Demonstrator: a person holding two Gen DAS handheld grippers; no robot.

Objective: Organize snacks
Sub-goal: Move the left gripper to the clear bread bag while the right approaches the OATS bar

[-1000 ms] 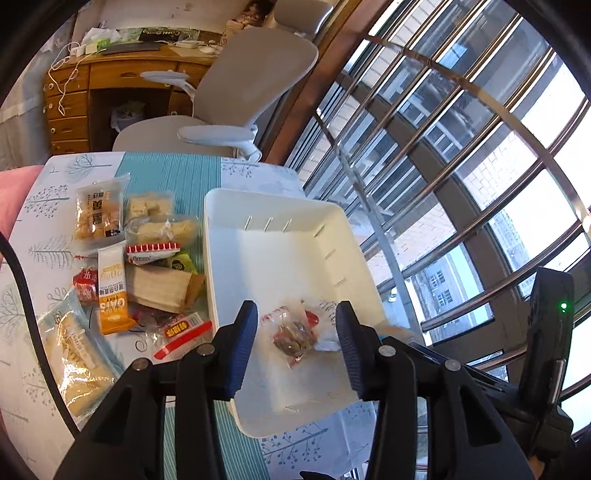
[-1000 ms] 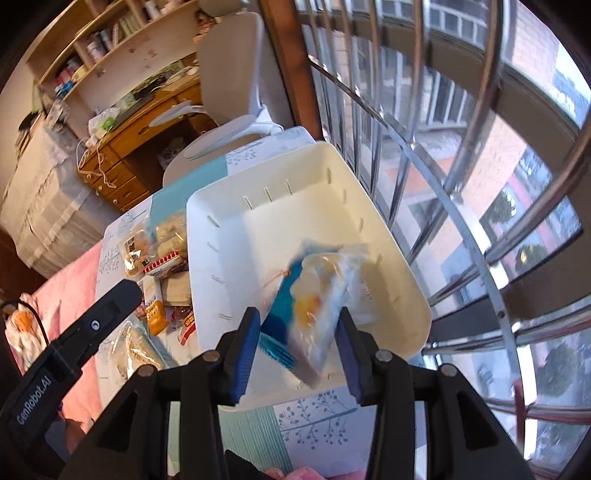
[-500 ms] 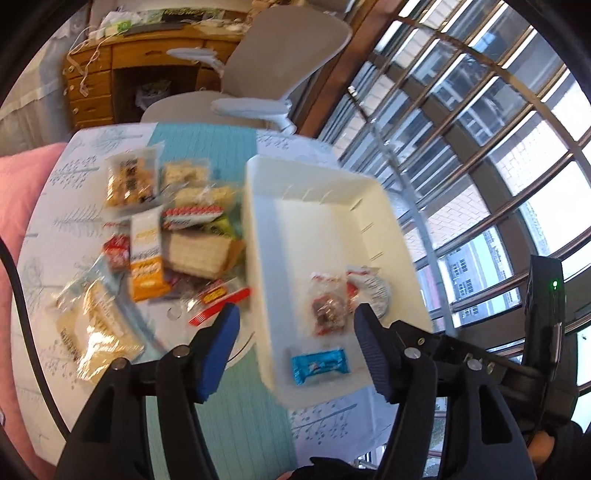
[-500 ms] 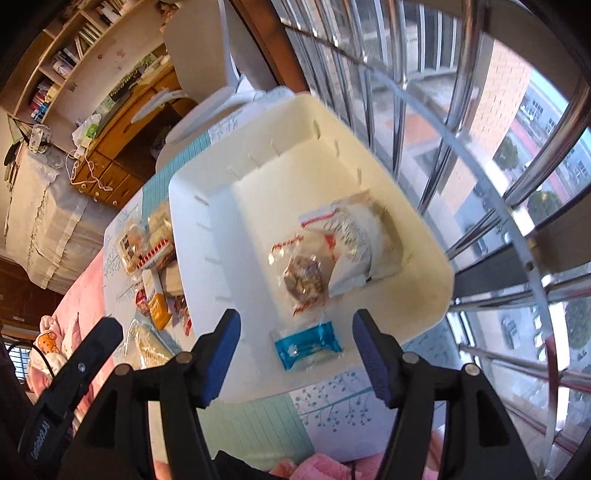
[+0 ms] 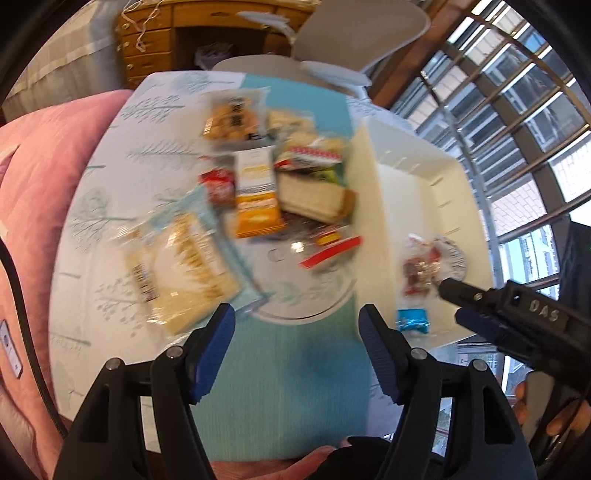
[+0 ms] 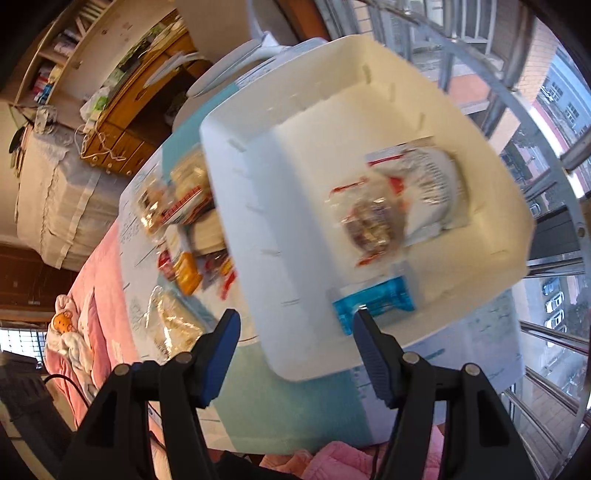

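Note:
A white bin (image 5: 369, 184) (image 6: 236, 206) stands on the right of the tablecloth. In it lie a blue packet (image 5: 412, 321) (image 6: 373, 301), a clear nut packet (image 5: 417, 273) (image 6: 369, 221) and a white-silver packet (image 6: 432, 184). Loose snacks lie left of the bin: an orange-white bar (image 5: 256, 199), a big clear cracker bag (image 5: 181, 266), a red stick packet (image 5: 328, 249) and a cookie bag (image 5: 232, 118). My left gripper (image 5: 295, 317) hovers over the cloth beside the bin, jaws opening, nothing between them. My right gripper (image 6: 295, 321) hangs open and empty over the bin's near corner.
Pink bedding (image 5: 37, 184) borders the table on the left. A grey office chair (image 5: 351, 33) and a wooden desk (image 5: 155, 44) stand behind it. Barred windows (image 5: 517, 110) run along the right. The right gripper's black body (image 5: 498, 310) reaches in over the bin.
Both grippers opened and let go of their packets, which now lie in the bin. The left gripper swung left from the bin to the cloth. The right one sank closer to the bin.

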